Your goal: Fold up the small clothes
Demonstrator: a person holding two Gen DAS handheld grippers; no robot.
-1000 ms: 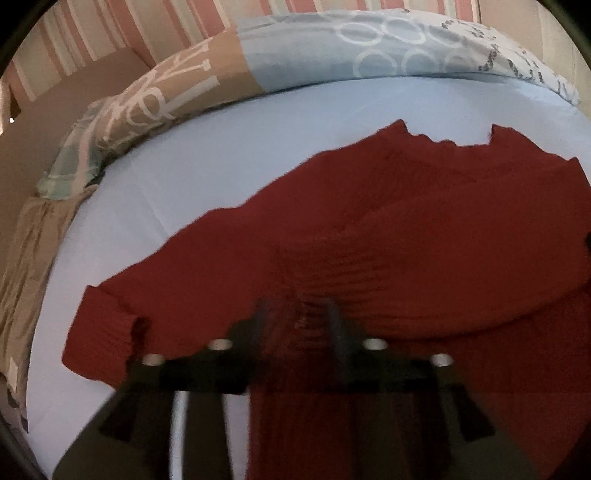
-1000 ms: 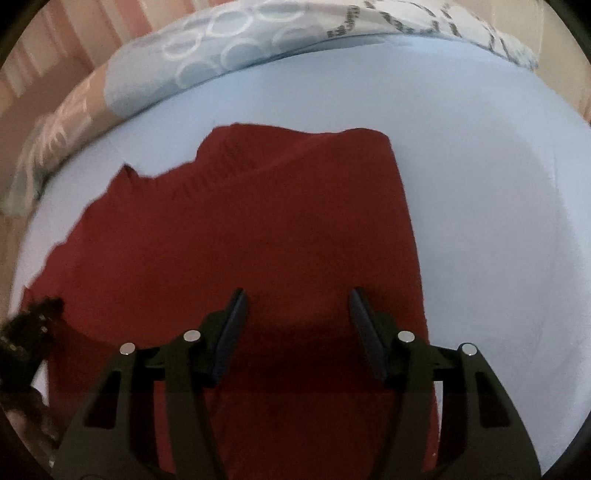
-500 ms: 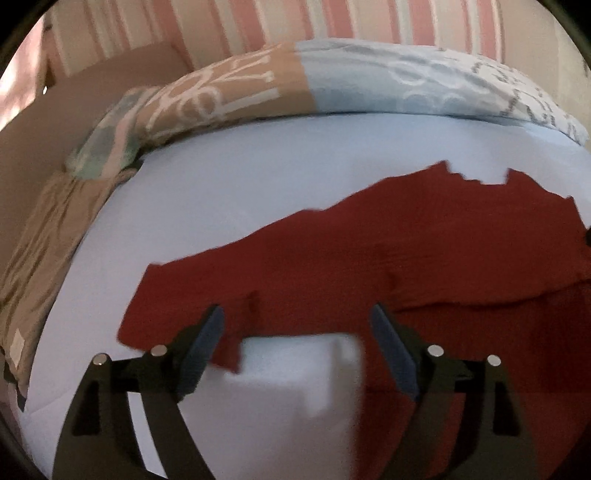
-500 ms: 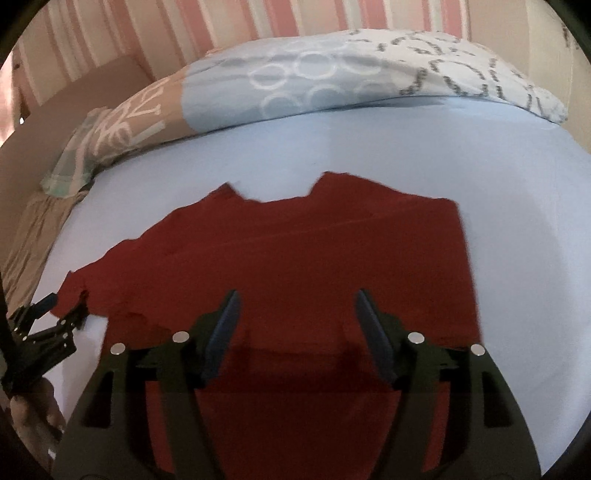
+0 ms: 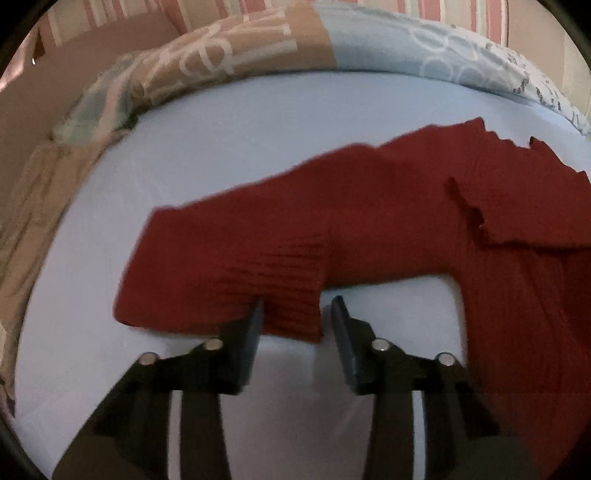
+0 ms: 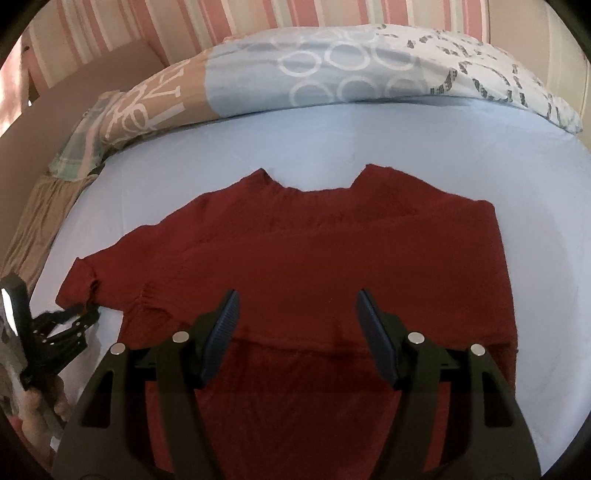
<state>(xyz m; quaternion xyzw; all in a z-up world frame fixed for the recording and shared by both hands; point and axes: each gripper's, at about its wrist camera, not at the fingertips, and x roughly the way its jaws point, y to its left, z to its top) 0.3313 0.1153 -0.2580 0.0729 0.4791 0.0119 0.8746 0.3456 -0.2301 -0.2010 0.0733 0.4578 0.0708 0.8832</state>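
Note:
A dark red knitted sweater (image 5: 369, 206) lies flat on the light blue sheet (image 5: 221, 147), neckline toward the pillows. Its left sleeve stretches out sideways, and the ribbed cuff (image 5: 280, 295) sits between the fingers of my left gripper (image 5: 295, 310). The jaws are closing, and a small gap still shows beside the right finger. The other sleeve (image 5: 517, 214) is folded across the body. In the right wrist view my right gripper (image 6: 295, 306) hovers open over the sweater (image 6: 332, 240) body with nothing between its fingers. The left gripper (image 6: 74, 321) shows at that view's left edge, at the cuff.
A patterned duvet (image 6: 332, 74) in blue, tan and white lies along the far side of the bed. A beige cloth (image 5: 33, 206) hangs off the left edge. Behind the bed stands a striped wall (image 6: 258, 22). Bare sheet (image 6: 546, 221) shows to the right of the sweater.
The left gripper slid left along the sleeve to the cuff, opened wide, then narrowed around it. The right gripper drew back and up, so the whole sweater shows.

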